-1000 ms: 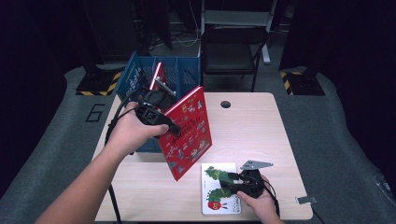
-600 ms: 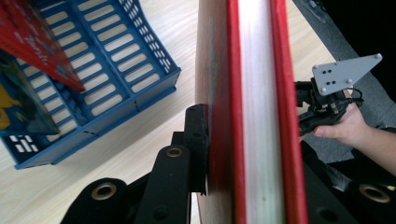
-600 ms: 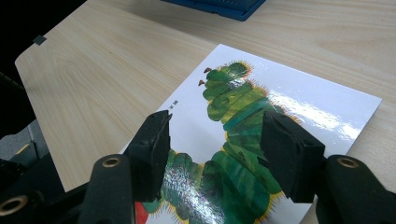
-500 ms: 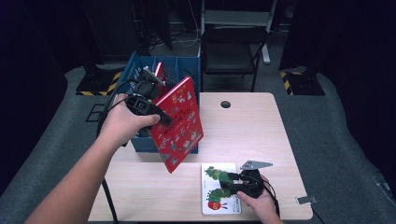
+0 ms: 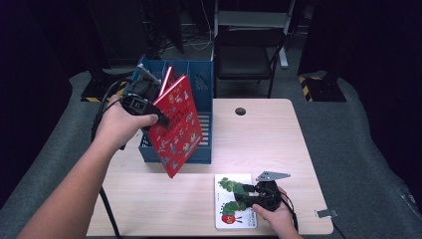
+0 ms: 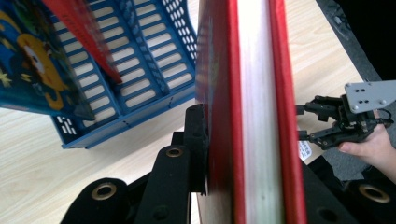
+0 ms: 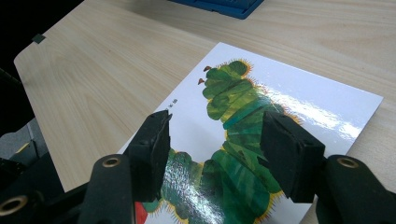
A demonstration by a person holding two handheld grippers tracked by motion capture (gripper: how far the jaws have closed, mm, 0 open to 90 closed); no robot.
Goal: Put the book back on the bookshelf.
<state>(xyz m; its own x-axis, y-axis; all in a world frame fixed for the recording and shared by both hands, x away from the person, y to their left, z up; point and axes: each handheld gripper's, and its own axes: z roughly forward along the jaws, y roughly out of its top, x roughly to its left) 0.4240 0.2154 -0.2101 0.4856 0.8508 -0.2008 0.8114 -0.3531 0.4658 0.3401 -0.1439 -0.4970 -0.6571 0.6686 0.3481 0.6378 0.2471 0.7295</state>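
- Red book (image 5: 175, 125), clamped in the left gripper (image 5: 149, 107), hangs over the blue rack's (image 5: 204, 79) front, long axis running from 12 to 6 o'clock.
- One caterpillar book (image 5: 233, 200) lies flat at 5 o'clock under the gaping right gripper (image 5: 247, 195); two more books (image 5: 166, 79) stand racked.

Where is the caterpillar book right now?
The caterpillar book lies flat on the table's near edge, toward the right in the high view, with the open right gripper over it.

From my left claw view the red book (image 6: 252, 112) runs off the top and bottom edges, hiding my right jaw. The blue book (image 6: 32, 60) at upper left is cropped. In the right claw view the caterpillar book (image 7: 261, 135) runs off the bottom edge.
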